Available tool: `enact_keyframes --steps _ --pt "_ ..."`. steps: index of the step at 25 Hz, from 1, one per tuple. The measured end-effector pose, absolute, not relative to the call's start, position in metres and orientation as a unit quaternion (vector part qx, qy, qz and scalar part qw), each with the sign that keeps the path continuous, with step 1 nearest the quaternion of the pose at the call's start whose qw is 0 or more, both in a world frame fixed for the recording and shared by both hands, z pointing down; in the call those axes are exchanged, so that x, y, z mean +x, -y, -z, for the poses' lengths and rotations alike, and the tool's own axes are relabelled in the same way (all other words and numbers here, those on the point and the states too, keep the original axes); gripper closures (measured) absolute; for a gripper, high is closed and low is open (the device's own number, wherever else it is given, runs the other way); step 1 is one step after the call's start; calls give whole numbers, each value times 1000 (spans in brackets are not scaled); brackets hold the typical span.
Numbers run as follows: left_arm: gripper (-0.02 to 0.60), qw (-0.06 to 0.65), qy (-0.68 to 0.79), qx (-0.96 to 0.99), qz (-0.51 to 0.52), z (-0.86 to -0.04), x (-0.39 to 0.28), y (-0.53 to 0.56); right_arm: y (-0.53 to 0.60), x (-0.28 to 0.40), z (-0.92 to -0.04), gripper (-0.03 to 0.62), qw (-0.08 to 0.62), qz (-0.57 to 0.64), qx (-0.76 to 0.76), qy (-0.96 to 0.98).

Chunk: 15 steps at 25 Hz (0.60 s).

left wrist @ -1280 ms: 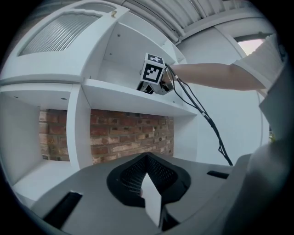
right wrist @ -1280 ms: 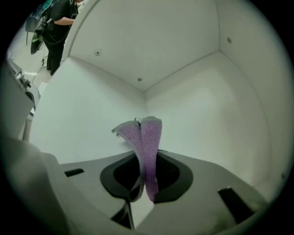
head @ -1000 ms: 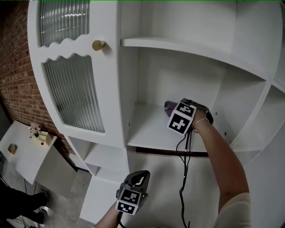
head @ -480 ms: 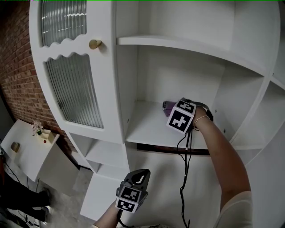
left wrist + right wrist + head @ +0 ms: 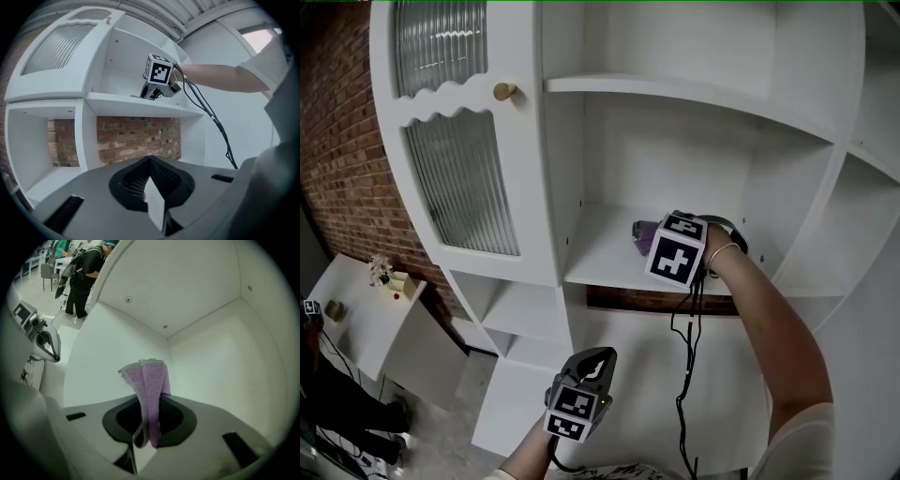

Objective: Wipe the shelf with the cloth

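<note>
Right gripper view showed the folded lilac terry cloth (image 5: 150, 394) pinched upright in the clenched jaws of my right gripper (image 5: 146, 434). Its free end stood out ahead of the tips, towards the back corner of the white cabinet shelf (image 5: 98, 371). I judged that I held it so, with a good length of cloth proud of the jaws, so that fabric and not hard plastic would meet the painted board. Whether the cloth actually touched the board I could not tell from that view.

From the head view, the cloth (image 5: 641, 232) sat over the middle of the shelf (image 5: 605, 267), near the rear wall. The right gripper (image 5: 659, 241) was directly behind it, and my forearm reached in from the open front. That looked like wiping in hand, with most of the board yet to cover.

My left gripper (image 5: 592, 364) hung low, well apart from the shelf, presumably kept out of the way. The left gripper view showed its jaws (image 5: 152, 201) closed together on nothing, pointing up at the shelf's front edge (image 5: 136, 104). A ribbed glass door with a brass knob (image 5: 503, 91) stood just beside the compartment.
</note>
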<state>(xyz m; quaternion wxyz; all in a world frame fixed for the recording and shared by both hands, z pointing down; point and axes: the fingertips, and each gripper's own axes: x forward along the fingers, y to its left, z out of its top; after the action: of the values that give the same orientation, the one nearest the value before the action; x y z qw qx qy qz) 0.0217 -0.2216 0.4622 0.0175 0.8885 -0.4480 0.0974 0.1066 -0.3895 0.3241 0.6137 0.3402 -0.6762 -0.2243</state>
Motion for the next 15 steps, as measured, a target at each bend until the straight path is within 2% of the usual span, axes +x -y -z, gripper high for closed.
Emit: enact_keyframes --steps 15 --pt "568 27 417 905 -83 -456 31 185 291 108 -329 525 647 190 298 675"
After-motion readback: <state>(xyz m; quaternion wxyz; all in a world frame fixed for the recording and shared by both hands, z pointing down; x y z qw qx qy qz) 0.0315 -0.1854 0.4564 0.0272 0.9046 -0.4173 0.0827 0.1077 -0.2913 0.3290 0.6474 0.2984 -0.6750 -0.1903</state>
